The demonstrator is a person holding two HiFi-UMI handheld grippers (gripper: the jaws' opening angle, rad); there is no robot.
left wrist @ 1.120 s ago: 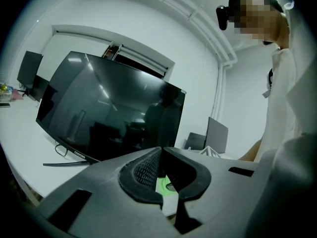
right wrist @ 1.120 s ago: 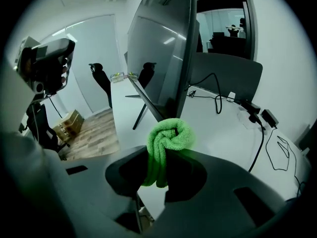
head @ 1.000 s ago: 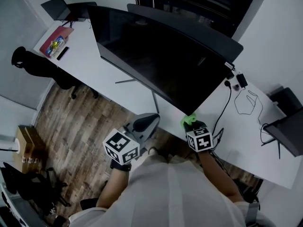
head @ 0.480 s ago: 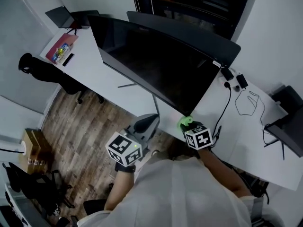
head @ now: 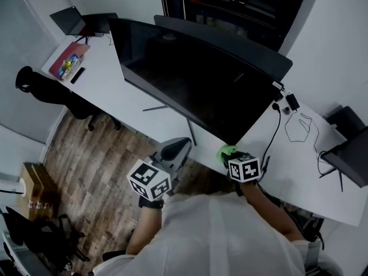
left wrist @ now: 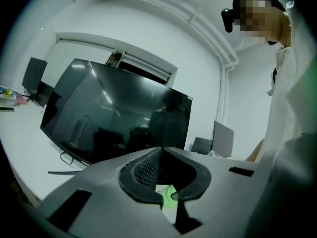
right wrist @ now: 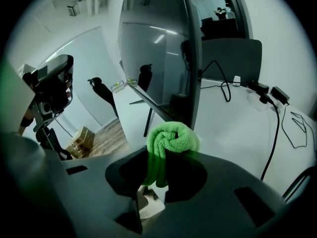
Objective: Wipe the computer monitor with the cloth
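A long white desk (head: 118, 88) fills the room. The green cloth (right wrist: 172, 138) is pinched tight in the right gripper (right wrist: 156, 178), by the monitor's (head: 195, 79) five o'clock corner. It has barely moved, so I think wiping hasn't begun. The left gripper (left wrist: 159, 168), at seven o'clock, is closed and empty.

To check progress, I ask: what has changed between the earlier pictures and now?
Nothing has clearly changed. The right hand-held gripper still clamps the green cloth near the lower corner of the monitor. The left hand-held gripper stays shut and empty.
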